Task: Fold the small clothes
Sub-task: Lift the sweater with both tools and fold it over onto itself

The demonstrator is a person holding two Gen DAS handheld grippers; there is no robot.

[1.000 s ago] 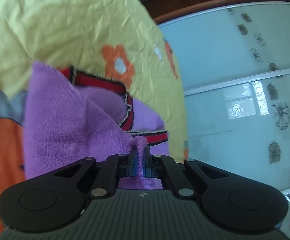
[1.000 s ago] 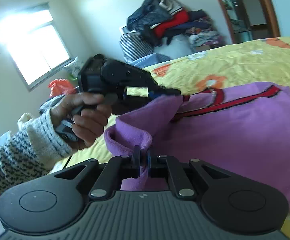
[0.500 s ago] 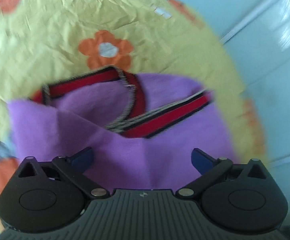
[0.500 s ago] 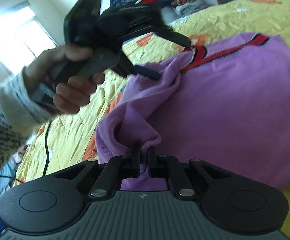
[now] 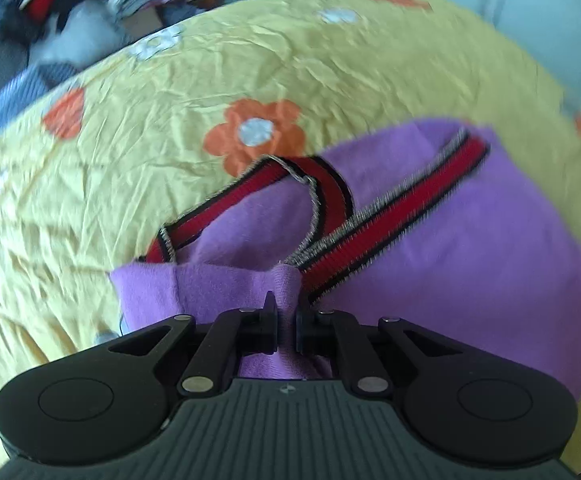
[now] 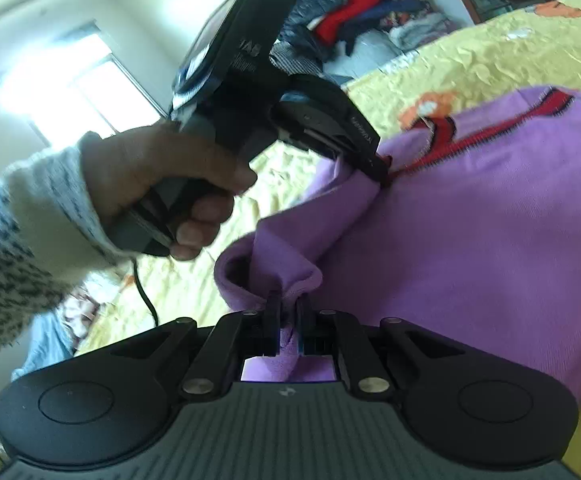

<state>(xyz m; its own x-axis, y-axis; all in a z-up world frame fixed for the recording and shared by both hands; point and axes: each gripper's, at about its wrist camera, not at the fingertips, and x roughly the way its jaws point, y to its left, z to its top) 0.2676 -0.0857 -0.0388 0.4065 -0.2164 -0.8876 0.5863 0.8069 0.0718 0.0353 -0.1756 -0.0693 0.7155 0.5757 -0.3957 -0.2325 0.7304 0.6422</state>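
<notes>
- Jaws of the left gripper (image 5: 286, 320), at the bottom centre of the left wrist view, have just been closing and now pinch a bunched fold of the purple sweater (image 5: 470, 248); the cloth rises in a small peak between them.
- Jaws of the right gripper (image 6: 288, 320), at the bottom centre of the right wrist view, are pressed together on another fold of the same sweater, at a rolled edge that curls toward the left of the frame.
- Purple fabric sags between the 2 pinch points in the right wrist view, then spreads flat toward the right of the frame.
- Left hand (image 6: 162, 184), in a speckled knit sleeve (image 6: 14, 240), grips the left gripper's handle at centre left of that view, tilted down onto the sweater.
- Red trim (image 5: 394, 216) with dark and pale edging crosses the sweater in 2 bands at the centre of the left wrist view.
- Yellow bedsheet (image 5: 130, 160) with orange flowers lies under the sweater and fills the frame beyond it.
- Heaped clothes (image 6: 354, 24) sit past the bed at the top centre of the right wrist view, with a bright window (image 6: 70, 88) at upper left.
</notes>
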